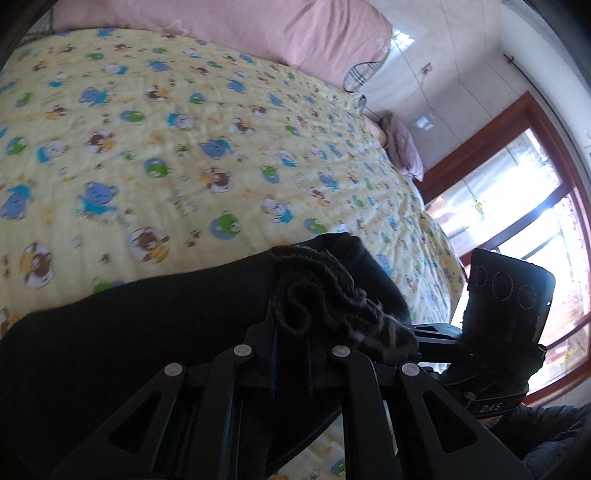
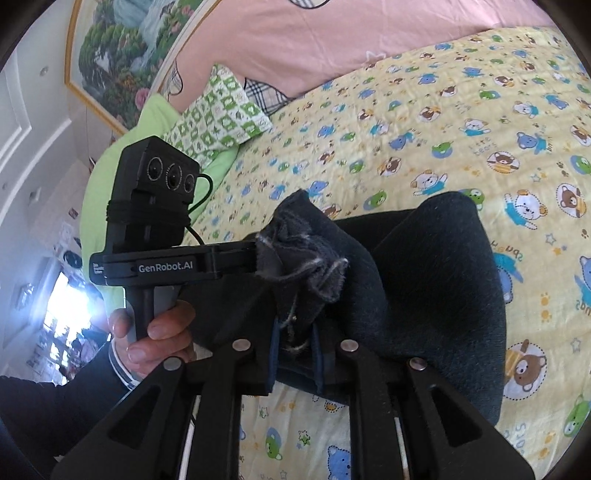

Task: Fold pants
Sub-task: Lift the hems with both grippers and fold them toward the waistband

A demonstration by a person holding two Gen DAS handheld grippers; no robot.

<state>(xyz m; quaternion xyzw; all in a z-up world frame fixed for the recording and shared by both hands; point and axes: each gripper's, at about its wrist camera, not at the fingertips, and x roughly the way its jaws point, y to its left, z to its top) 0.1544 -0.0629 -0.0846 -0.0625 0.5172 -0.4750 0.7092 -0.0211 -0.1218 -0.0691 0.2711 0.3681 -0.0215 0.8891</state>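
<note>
Jaws of both grippers (image 1: pixel 291 325) (image 2: pixel 295 332) apparently pinch pants (image 2: pixel 424 277).

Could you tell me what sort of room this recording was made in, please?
Most likely a home bedroom. A bed with a yellow bear-print quilt fills both views, with a pink pillow and a green patterned pillow at its head, and a framed landscape painting on the wall.

The black two-finger left gripper (image 1: pixel 291 354) has its jaws drawn close together, pinching a bunched dark fabric edge. In the right wrist view it reaches in from nine o'clock, its handle gripped by the person's bare left hand (image 2: pixel 147 332) at about eight o'clock, dark sleeve behind. The black two-finger right gripper (image 2: pixel 295 354) likewise clamps bunched dark cloth at its tips.
</note>
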